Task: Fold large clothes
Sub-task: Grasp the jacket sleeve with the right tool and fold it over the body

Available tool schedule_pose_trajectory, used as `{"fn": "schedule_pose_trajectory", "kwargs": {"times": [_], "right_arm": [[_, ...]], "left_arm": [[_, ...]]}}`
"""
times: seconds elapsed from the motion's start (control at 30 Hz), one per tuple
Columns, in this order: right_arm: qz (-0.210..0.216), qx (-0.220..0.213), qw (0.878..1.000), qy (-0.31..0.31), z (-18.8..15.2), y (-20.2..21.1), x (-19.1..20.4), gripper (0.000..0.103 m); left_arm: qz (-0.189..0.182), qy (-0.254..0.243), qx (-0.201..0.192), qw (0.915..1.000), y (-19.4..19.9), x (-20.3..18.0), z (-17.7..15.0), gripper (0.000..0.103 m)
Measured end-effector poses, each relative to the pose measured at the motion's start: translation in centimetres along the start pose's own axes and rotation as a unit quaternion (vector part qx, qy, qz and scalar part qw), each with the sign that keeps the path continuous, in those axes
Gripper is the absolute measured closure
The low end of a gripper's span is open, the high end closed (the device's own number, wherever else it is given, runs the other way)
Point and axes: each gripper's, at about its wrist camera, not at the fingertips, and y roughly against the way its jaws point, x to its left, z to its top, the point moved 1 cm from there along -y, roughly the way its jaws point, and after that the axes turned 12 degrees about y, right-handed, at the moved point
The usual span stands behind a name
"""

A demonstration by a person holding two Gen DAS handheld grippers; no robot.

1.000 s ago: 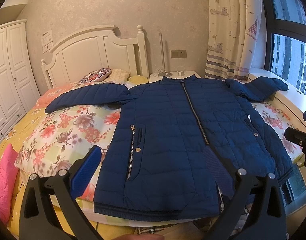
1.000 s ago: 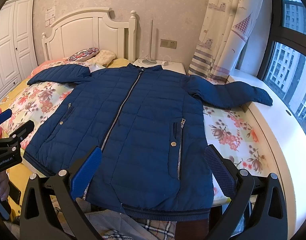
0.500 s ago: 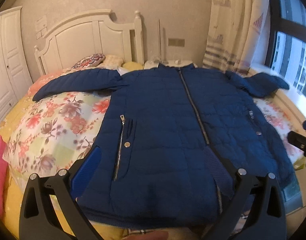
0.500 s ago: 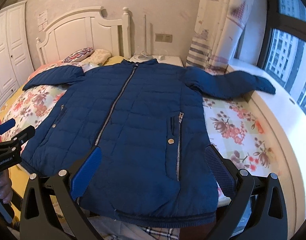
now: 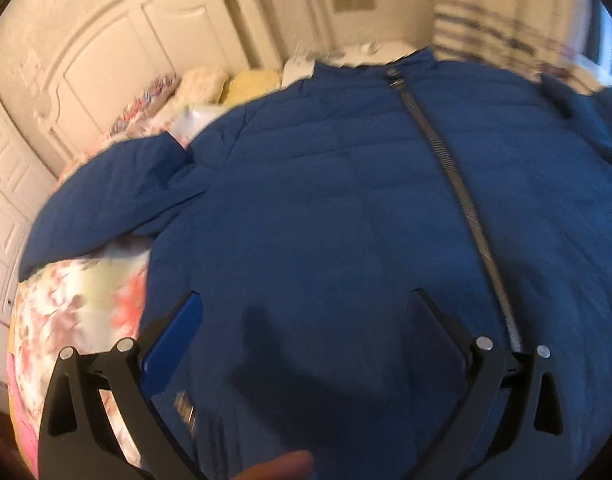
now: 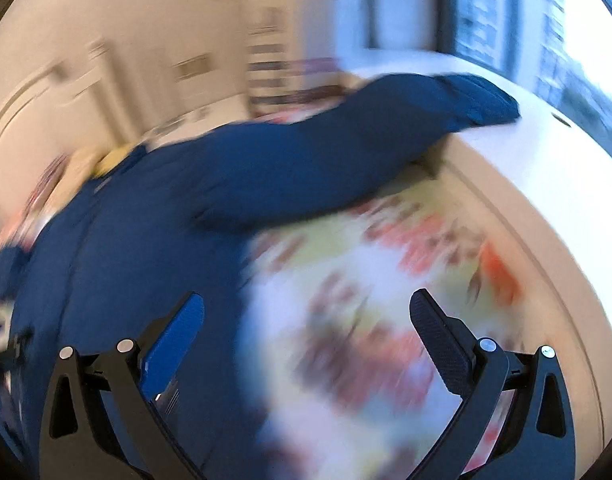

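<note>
A large navy quilted jacket (image 5: 325,216) lies flat and zipped on the bed, collar toward the headboard. Its left sleeve (image 5: 106,200) stretches out over the floral bedspread. My left gripper (image 5: 306,320) is open and empty, low over the jacket's left front. In the right wrist view the jacket's right sleeve (image 6: 365,144) reaches out to the white window ledge. My right gripper (image 6: 306,320) is open and empty over the bedspread beside the jacket's right side. Both views are motion-blurred.
The floral bedspread (image 6: 385,280) covers the bed. A white headboard (image 5: 106,60) and pillows (image 5: 234,84) are at the far end. A white window ledge (image 6: 545,184) runs along the bed's right side. White wardrobe doors (image 5: 2,200) stand at the left.
Both grippers have moved forward and down over the bed. The left one has closed in on the jacket's left front; the right one has swung right toward the right sleeve.
</note>
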Motion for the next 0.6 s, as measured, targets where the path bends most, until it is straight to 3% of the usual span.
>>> {"fn": "schedule_pose_trajectory", "kwargs": {"times": [0.1,0.23,0.33,0.43,0.47,0.5,0.53,0.57,0.6], "right_arm": [[-0.003,0.006,0.999,-0.049,3.1,-3.9,-3.3,0.004],[-0.013,0.004,0.995,-0.096,6.0,-7.5,-6.0,0.004],[-0.022,0.014,0.994,-0.105,7.7,-10.0,-6.9,0.004],[-0.040,0.013,0.993,-0.108,8.5,-11.1,-7.0,0.004],[-0.039,0.011,0.993,-0.108,8.7,-11.4,-7.0,0.013],[-0.035,0.007,0.994,-0.106,8.8,-11.4,-7.0,0.035],[-0.030,-0.003,0.995,-0.098,9.1,-11.1,-6.4,0.046],[-0.028,-0.020,0.995,-0.089,9.3,-10.4,-5.8,0.067],[-0.023,-0.061,0.995,-0.070,10.0,-8.9,-4.7,0.082]], "left_arm": [[0.000,0.012,0.022,0.9997,-2.9,0.0,2.1,0.002],[-0.051,0.044,0.036,0.9971,-4.8,1.1,3.4,0.002],[-0.093,0.061,0.018,0.9936,-5.5,1.9,3.3,0.002],[-0.103,0.056,0.002,0.9931,-5.5,1.8,3.1,0.002],[-0.102,0.055,0.000,0.9933,-5.5,1.7,3.1,0.002],[-0.100,0.054,-0.001,0.9935,-5.5,1.5,3.1,0.002],[-0.100,0.054,-0.001,0.9935,-5.5,1.5,3.1,0.002],[-0.101,0.054,-0.001,0.9935,-5.5,1.4,3.1,0.002],[-0.101,0.054,-0.001,0.9934,-5.2,1.4,2.8,0.002]]}}
